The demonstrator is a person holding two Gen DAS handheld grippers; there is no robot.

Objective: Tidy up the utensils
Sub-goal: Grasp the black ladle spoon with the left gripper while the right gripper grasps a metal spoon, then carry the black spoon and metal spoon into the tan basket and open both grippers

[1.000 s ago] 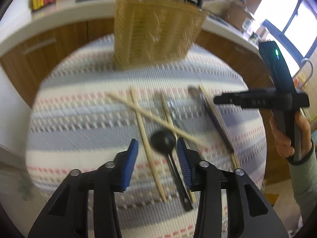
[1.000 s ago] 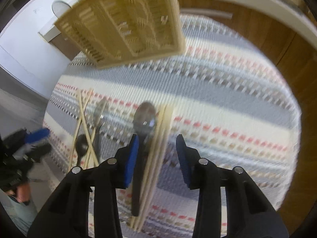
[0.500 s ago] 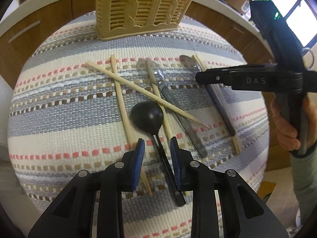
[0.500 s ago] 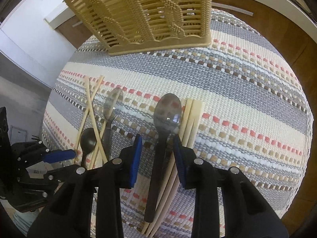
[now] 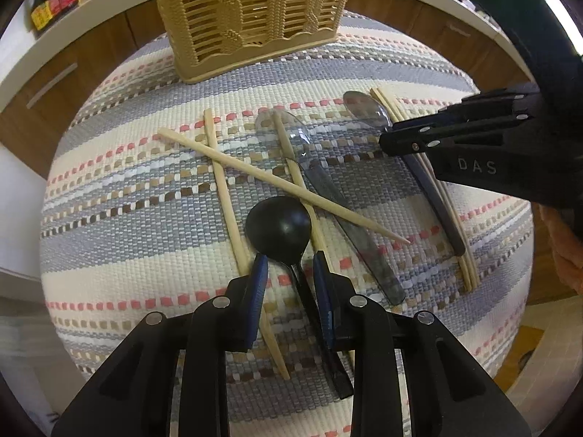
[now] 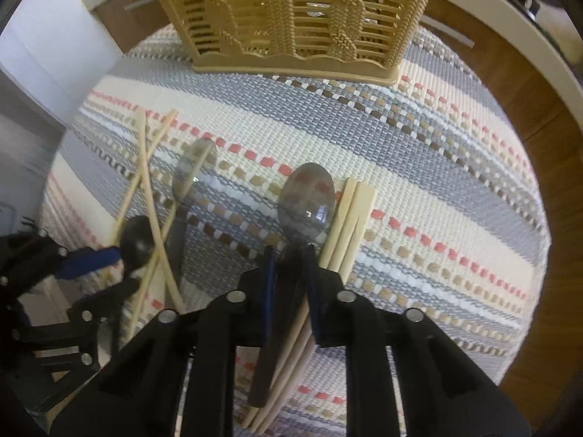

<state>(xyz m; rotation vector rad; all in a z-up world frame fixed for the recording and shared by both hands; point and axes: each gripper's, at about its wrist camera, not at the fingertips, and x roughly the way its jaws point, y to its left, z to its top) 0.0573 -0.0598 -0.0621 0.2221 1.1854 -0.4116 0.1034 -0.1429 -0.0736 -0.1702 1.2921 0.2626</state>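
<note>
While the tan woven plastic utensil basket (image 5: 251, 11) stands upright at the far edge of the striped woven table mat (image 5: 120, 240), both tools sit low over utensils lying well short of it, handles pointing back toward the person. The left gripper (image 5: 288, 273) straddles the neck of the black round-bowled plastic spoon (image 5: 278, 227), its blue-padded fingers (image 5: 257, 284) on either side of the thin stem just behind the bowl; a narrow gap shows on each side, so they look nearly closed but not yet pinching, though I cannot be sure of contact. That spoon's long axis runs almost straight along the fingers, bowl toward the basket, and it lies over a pale wooden chopstick (image 5: 226, 196), with a second chopstick crossing diagonally just beyond its bowl. The right gripper (image 6: 289, 269) likewise brackets the neck of the grey translucent spoon with the dark handle (image 6: 306, 200), bowl toward the basket, its fingers drawn in close to the stem; whether they are clamping it I cannot tell. A bundled pair of chopsticks (image 6: 349, 218) lies touching that spoon on its far side from the left gripper, so the outer finger risks catching them. Each spoon is nearest its own gripper.
</note>
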